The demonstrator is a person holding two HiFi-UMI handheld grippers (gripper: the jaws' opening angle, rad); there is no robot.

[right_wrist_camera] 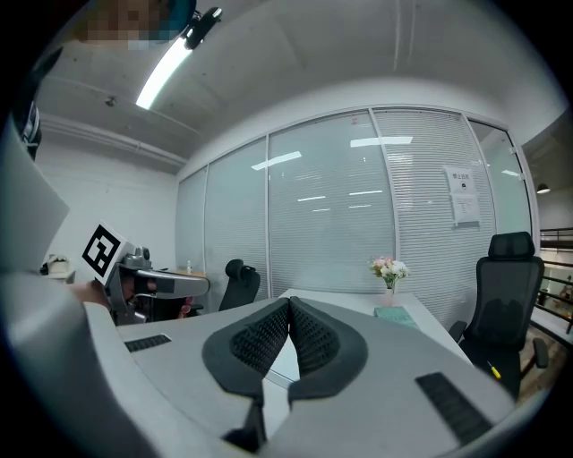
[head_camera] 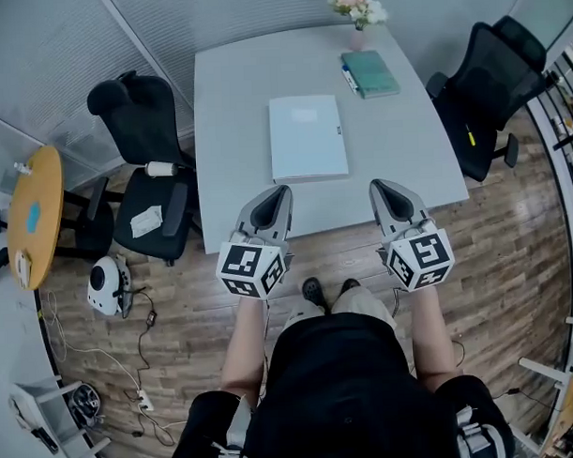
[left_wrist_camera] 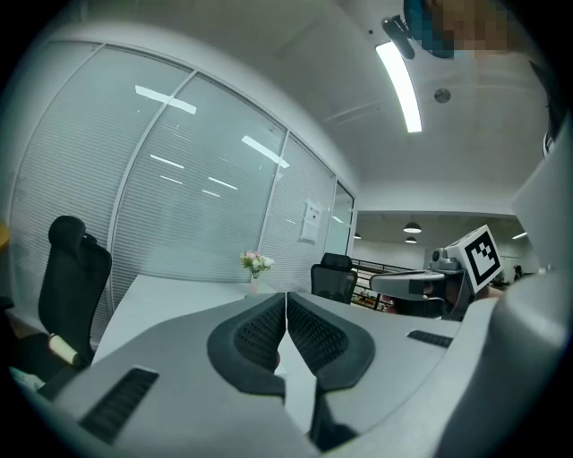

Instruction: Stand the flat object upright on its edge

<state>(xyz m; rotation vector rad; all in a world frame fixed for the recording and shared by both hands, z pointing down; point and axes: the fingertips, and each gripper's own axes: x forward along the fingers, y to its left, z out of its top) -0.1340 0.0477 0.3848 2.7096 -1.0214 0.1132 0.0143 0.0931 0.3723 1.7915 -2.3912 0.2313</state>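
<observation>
White folder point(head_camera: 308, 138) lies flat on the smooth grey tabletop point(head_camera: 226, 103), teal book point(head_camera: 369, 73) and flowers point(head_camera: 357, 7) beyond. Left tongs point(head_camera: 281, 190) and right tongs point(head_camera: 379, 185) clenched, empty.

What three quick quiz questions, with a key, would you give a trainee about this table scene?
1. True or false: the pale blue rectangular folder lies flat on the white table.
2. The left gripper and right gripper are: A both open; B both shut, empty; C clamped on the folder.
3. Fill in: near the teal hardcover book stands a small vase of pink ____.
Key: 1 true; 2 B; 3 flowers.
</observation>
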